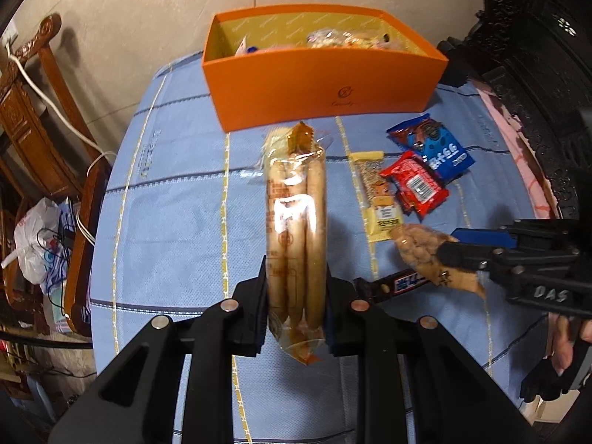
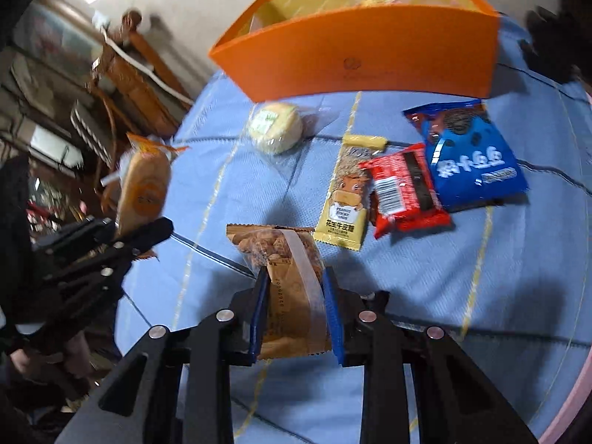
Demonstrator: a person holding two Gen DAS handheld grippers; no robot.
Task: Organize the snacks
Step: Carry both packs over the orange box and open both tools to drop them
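Gripping a clear pack of biscuit rolls (image 1: 296,218), the left hand-held gripper (image 1: 296,285) has its jaws pressed on both sides of the pack, low in the centre of the left wrist view; the pack stands on edge and reaches up the frame toward the orange box (image 1: 325,85).

The right hand-held gripper (image 2: 294,285) is clenched on a tan snack packet (image 2: 285,277), its blue pads against both edges of the wrapper, at lower centre of the right wrist view. The same packet appears at right of the left wrist view, held clear of the blue cloth-covered worktop (image 1: 177,199).

The orange box stands open at the top of both views, with several wrapped items inside; these are too blurred to identify.

Loose on the worktop, below the box:
- a yellow peanut bar (image 2: 346,192), lying lengthwise;
- a red packet (image 2: 403,192), just beside the bar on its right, overlapping its edge;
- a blue cookie packet (image 2: 470,155), touching the red packet at upper right;
- a round pastry in clear wrap (image 2: 275,127), near the box's front wall;
- a dark bar (image 1: 392,285), partly hidden behind the left gripper.

A hand (image 1: 562,347) shows at the lower right edge.
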